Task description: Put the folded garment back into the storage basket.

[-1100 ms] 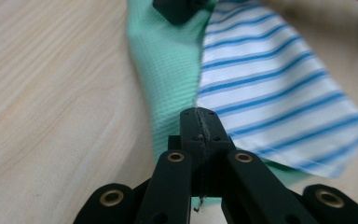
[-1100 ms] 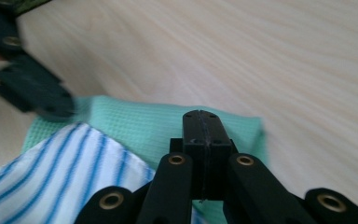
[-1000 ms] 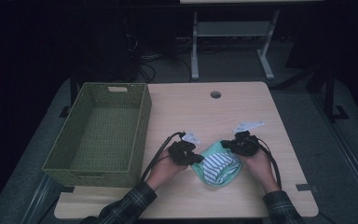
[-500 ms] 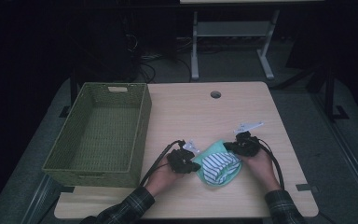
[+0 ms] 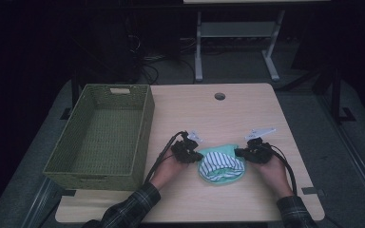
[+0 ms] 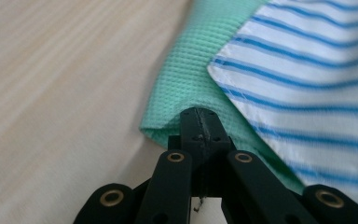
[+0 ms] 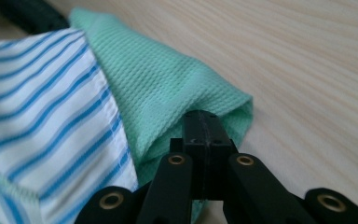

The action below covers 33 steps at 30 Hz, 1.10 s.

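My left gripper (image 6: 200, 122) is clamped on the green waffle cloth (image 6: 193, 60); my right gripper (image 7: 204, 125) pinches its opposite corner, the blue-striped cloth (image 7: 42, 107) between them.

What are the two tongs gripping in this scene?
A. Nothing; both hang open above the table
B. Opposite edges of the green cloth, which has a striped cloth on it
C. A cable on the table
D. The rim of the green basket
B. In each gripper view the jaws are pinched shut on a fold of the green cloth, beside the striped cloth; the high view shows the left tongs and right tongs at its opposite sides.
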### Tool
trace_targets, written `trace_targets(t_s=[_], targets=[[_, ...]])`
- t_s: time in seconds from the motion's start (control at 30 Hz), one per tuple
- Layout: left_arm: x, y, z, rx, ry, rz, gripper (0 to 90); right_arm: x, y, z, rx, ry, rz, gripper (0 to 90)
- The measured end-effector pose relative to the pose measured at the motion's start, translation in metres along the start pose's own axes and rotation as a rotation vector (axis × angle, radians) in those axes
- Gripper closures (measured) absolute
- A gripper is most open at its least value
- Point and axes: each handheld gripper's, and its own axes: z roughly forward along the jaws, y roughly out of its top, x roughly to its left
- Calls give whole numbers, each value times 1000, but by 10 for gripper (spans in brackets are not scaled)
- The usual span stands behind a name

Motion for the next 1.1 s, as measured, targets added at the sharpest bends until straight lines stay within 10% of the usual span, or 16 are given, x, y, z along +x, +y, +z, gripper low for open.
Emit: trace_targets(t_s=[0.4, 0.6, 1.1], targets=[[10, 5, -9, -43, -7, -33, 823, -7, 0, -23, -79, -20, 8, 899], [4, -9, -31, -79, -4, -79, 629, -20, 12, -15, -79, -34, 19, 900], [-24, -35, -45, -48, 14, -26, 204, -22, 3, -1, -25, 17, 17, 900]])
